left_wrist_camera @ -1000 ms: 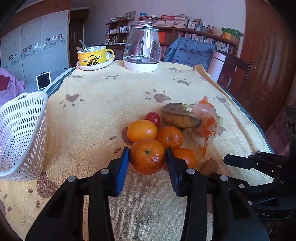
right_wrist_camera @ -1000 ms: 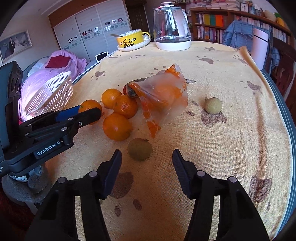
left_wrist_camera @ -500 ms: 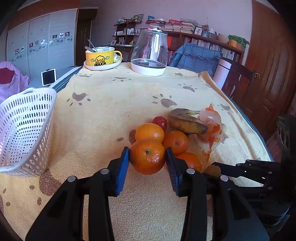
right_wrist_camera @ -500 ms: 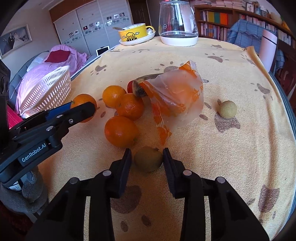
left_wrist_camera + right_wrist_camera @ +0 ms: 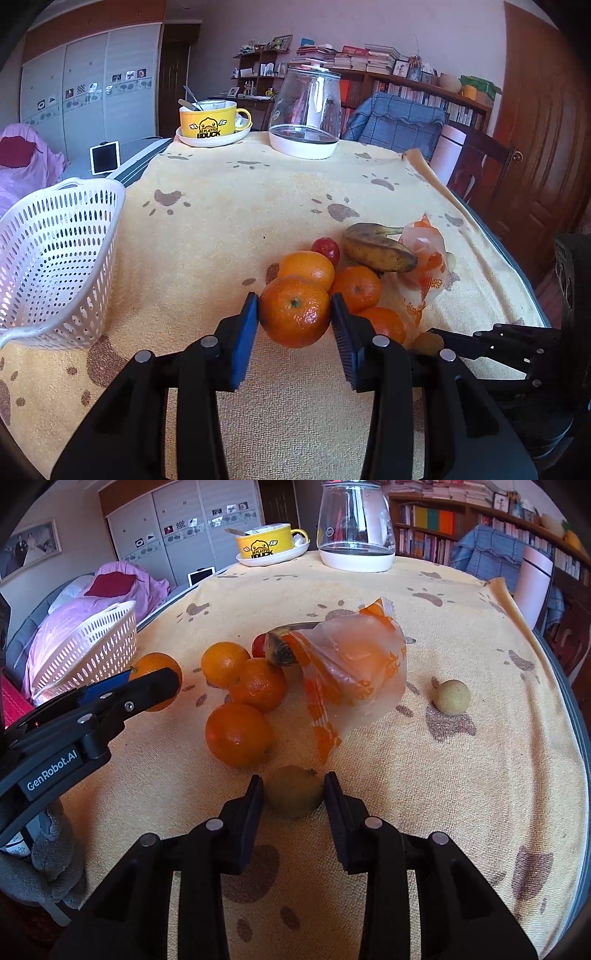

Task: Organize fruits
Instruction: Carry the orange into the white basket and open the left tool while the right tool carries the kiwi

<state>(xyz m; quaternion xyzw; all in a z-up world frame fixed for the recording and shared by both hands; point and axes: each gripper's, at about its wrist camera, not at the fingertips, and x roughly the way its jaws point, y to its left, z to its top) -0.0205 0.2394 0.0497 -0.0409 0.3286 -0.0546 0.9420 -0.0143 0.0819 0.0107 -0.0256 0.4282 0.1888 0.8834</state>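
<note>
My left gripper (image 5: 294, 314) is shut on an orange (image 5: 294, 312) and holds it a little above the yellow cloth. Behind it lie three more oranges (image 5: 306, 267), a small red fruit (image 5: 325, 249), a brown-spotted banana (image 5: 376, 248) and a crumpled orange-printed plastic bag (image 5: 424, 258). A white perforated basket (image 5: 55, 258) stands at the left. My right gripper (image 5: 294, 794) is shut on a brown-green kiwi (image 5: 294, 795) on the cloth. In the right wrist view the left gripper (image 5: 155, 686) with its orange (image 5: 157, 668) hangs near the basket (image 5: 85, 646). A pale round fruit (image 5: 451, 697) lies alone at the right.
At the far end of the table stand a yellow duck mug on a saucer (image 5: 208, 123) and a glass kettle (image 5: 306, 114). A pink flask (image 5: 448, 155) and a chair with a denim jacket (image 5: 399, 123) stand past the right edge. A bed (image 5: 92, 602) lies left.
My left gripper has lifted the orange off the cloth and drawn slightly back. My right gripper moved forward and shut on the kiwi, which lay loose between open fingers a second ago.
</note>
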